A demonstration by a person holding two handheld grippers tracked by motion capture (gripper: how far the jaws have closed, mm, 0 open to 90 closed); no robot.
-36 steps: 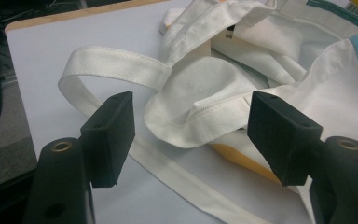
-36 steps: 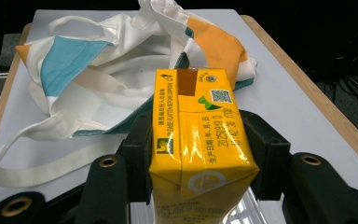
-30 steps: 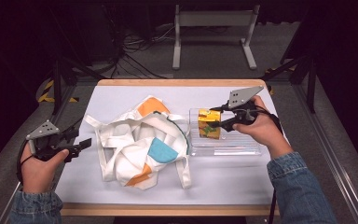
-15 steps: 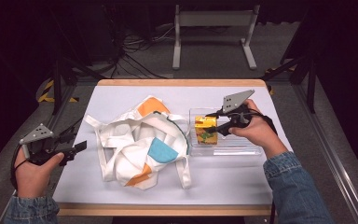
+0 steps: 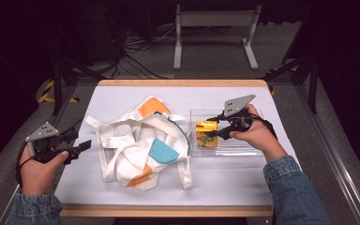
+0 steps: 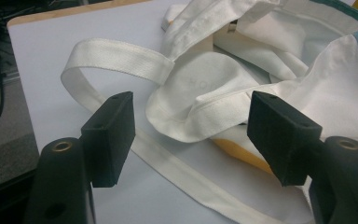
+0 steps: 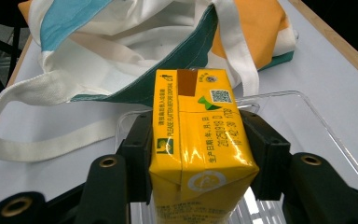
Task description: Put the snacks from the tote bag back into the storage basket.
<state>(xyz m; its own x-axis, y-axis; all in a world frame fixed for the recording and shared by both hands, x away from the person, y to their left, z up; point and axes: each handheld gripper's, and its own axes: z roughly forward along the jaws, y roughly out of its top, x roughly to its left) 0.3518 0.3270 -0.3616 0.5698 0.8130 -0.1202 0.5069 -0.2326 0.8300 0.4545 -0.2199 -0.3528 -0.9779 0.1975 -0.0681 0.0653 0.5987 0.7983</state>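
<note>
A yellow drink carton (image 7: 200,140) stands in a clear plastic tray (image 5: 243,146) at the table's right. My right gripper (image 5: 210,129) is shut on it, a black pad (image 7: 139,154) pressed against each side. A white tote bag (image 5: 140,140) with orange, blue and teal patches lies crumpled at the table's middle, its straps spread out. My left gripper (image 5: 80,141) hovers at the table's left edge, open, with nothing between its fingers. In the left gripper view, the left gripper (image 6: 191,121) faces the bag's looped strap (image 6: 116,63) and a folded hem.
The white table (image 5: 122,96) has a wooden rim and drops off to dark floor on all sides. Cables and a grey metal stand (image 5: 213,28) lie beyond the far edge. Bare surface runs along the near edge and the far left.
My right gripper has shifted left and down, and its jaws now hold the carton's sides. The left gripper has barely shifted and stays open.
</note>
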